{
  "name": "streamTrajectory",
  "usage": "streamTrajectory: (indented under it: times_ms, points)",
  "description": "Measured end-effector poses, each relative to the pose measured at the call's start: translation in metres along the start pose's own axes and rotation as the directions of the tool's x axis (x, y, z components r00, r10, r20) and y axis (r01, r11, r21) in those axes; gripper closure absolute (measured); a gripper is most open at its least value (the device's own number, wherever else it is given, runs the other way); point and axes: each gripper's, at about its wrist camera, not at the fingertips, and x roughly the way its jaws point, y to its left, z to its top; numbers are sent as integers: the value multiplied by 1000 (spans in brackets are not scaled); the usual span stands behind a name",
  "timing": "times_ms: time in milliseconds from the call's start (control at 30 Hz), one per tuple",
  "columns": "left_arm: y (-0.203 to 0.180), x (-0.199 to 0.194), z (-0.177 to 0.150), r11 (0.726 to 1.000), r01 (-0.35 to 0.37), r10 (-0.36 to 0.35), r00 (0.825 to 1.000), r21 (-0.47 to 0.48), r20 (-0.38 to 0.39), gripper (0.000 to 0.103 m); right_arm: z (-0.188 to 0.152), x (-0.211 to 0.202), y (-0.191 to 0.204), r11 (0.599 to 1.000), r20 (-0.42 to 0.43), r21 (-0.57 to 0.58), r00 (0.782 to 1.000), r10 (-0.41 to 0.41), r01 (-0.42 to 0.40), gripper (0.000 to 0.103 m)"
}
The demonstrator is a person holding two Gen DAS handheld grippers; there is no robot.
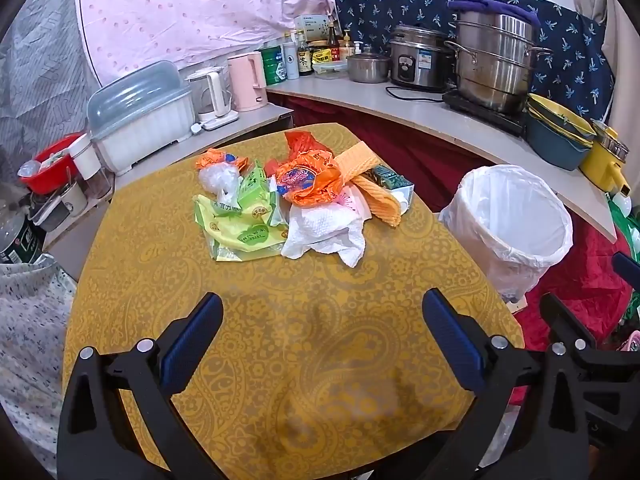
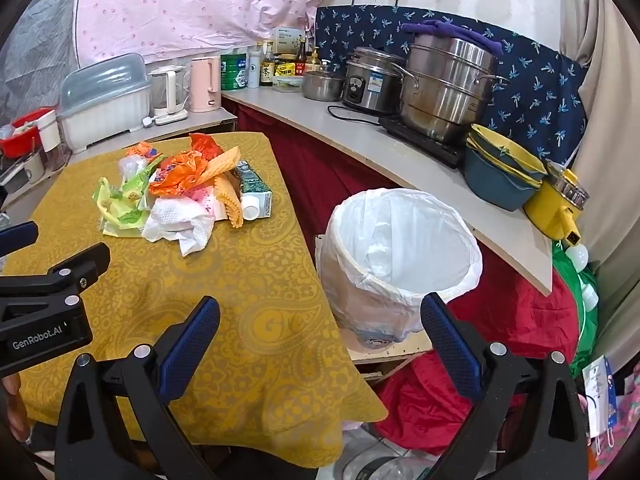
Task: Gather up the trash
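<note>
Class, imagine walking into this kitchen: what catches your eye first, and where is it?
A bright trash heap of orange bags, green wrappers and white tissue sits mid-table on the mustard paisley tablecloth. Right of the table stands a white-lined bin, with a tall steel steamer pot on the counter behind.

Bright, even indoor light; sharp focus, fisheye-curved dark edges.

Trash pile sat mid-counter, bin just right of the counter edge, pots on the shelf behind.
</note>
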Motion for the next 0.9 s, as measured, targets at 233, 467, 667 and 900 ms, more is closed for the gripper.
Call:
streamTrajectory:
  times_ms: [233,467,667,900]
  points:
    - [1,0,-2,1000,3,-3,1000,2,3,8,0,-1,0,1000,-1,-3,1000,-3,3,7]
    - [-1,0,-2,1000,0,0,1000,1,3,8,0,-1,1,1000,0,-2,1000,-1,1,7]
    - [-1,0,-3,1000,3,-3,1000,2,3,8,1,-1,1,1000,-1,-2,1000,-4,4,7]
    - [-3,-1,-2,1000,1,-2,1000,5,4,8,1,-2,1,1000,3,-2,1000,-1,1,7]
